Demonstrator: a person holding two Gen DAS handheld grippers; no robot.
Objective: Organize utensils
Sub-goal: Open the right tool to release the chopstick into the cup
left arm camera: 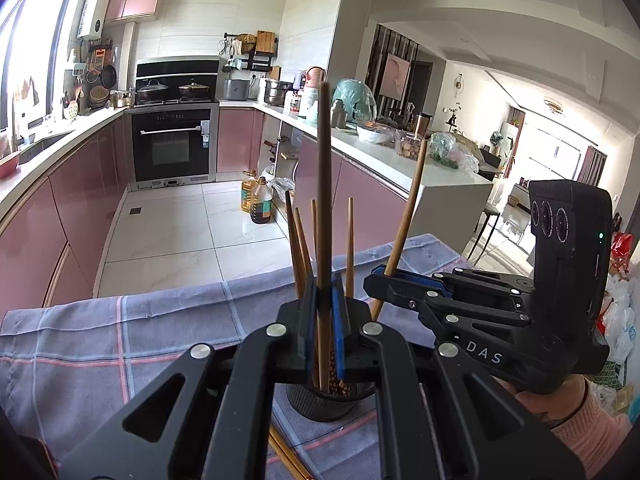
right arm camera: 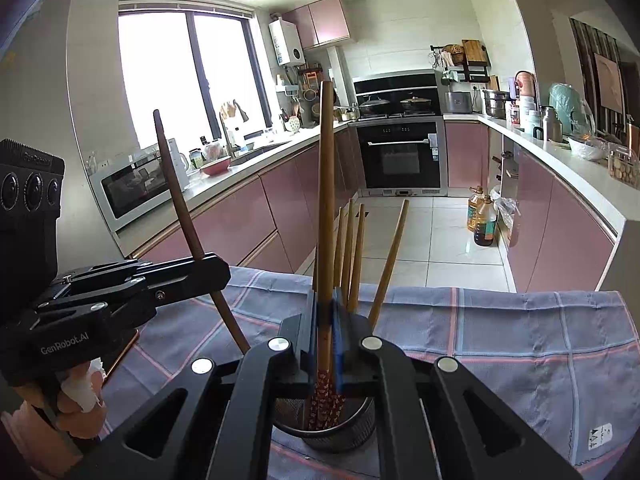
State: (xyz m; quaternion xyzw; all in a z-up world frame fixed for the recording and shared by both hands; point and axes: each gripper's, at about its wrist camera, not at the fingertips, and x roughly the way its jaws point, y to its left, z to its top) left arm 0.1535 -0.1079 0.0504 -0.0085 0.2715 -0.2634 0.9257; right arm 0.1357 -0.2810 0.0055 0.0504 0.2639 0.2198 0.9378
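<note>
A: Start at the left. What does the right wrist view give you there?

B: The left gripper (right arm camera: 200,258), seen from the side, clenched on a dark chopstick (right arm camera: 182,204) that leans up and to the left. "GenRobot.AI" is printed on its body. Behind it, a white microwave (right arm camera: 132,188) sits on the counter under the window; the left wrist view does not show that microwave.

A: And in the middle?

B: The right gripper (right arm camera: 325,320), blue pads closed on a light wooden chopstick (right arm camera: 327,200) held upright, its red patterned end down in the mesh holder (right arm camera: 326,438). Several more chopsticks (right arm camera: 352,256) stand in the same holder.

A: Now the left wrist view, same order.

B: Left of centre, only the checked cloth (left arm camera: 120,332) on the table. In the middle the left gripper (left arm camera: 324,312) grips the dark chopstick (left arm camera: 324,200), which here stands straight above the mesh holder (left arm camera: 320,404). The other chopsticks (left arm camera: 298,244) fan out behind it. Loose chopsticks (left arm camera: 286,456) lie on the cloth near the bottom edge, which the other view hides.

A: Further right?

B: The right gripper (left arm camera: 386,274) from the side, clamped on its light chopstick (left arm camera: 404,228), leaning right. The letters "DAS" read on its body.

A: Any other writing?

B: A small white tag (right arm camera: 600,436) on the cloth's right corner, too small to read.
</note>
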